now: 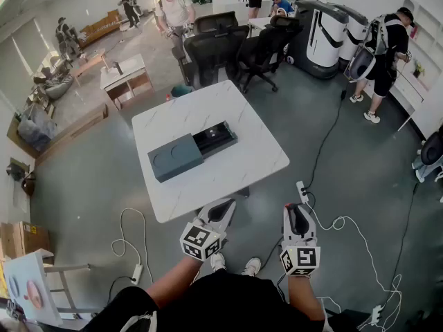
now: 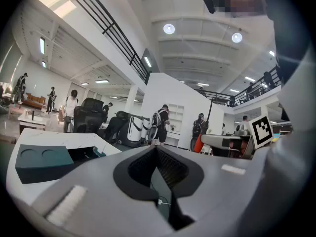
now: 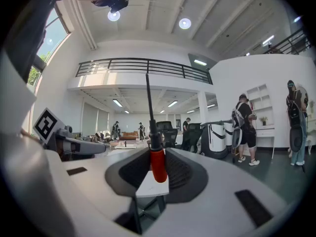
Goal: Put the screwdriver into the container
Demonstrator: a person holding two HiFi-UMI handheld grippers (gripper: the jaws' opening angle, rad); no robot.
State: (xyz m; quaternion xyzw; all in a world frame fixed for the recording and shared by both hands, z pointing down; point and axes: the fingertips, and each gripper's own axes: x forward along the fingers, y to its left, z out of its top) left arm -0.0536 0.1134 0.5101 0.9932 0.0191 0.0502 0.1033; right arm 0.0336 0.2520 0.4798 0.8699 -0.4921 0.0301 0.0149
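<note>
A dark teal container [image 1: 187, 152] lies on the white marble table [image 1: 228, 109], its lid slid left so the black compartment [image 1: 215, 138] is open. It also shows at the left of the left gripper view as the container [image 2: 42, 161]. Both grippers hang in front of the table's near edge, close to my body. My right gripper [image 3: 158, 152] is shut on a screwdriver [image 3: 157, 164] with a red handle, and its thin shaft points up out of the jaws. My left gripper [image 2: 157, 148] is shut with nothing in it. In the head view the left gripper [image 1: 220, 209] and right gripper [image 1: 296, 213] sit side by side.
White cables and a power strip [image 1: 302, 191] trail over the grey floor beside my feet. Black office chairs [image 1: 228, 50] stand behind the table. White machines [image 1: 325, 26] and several people are farther back. A low wooden table [image 1: 124, 78] is at the far left.
</note>
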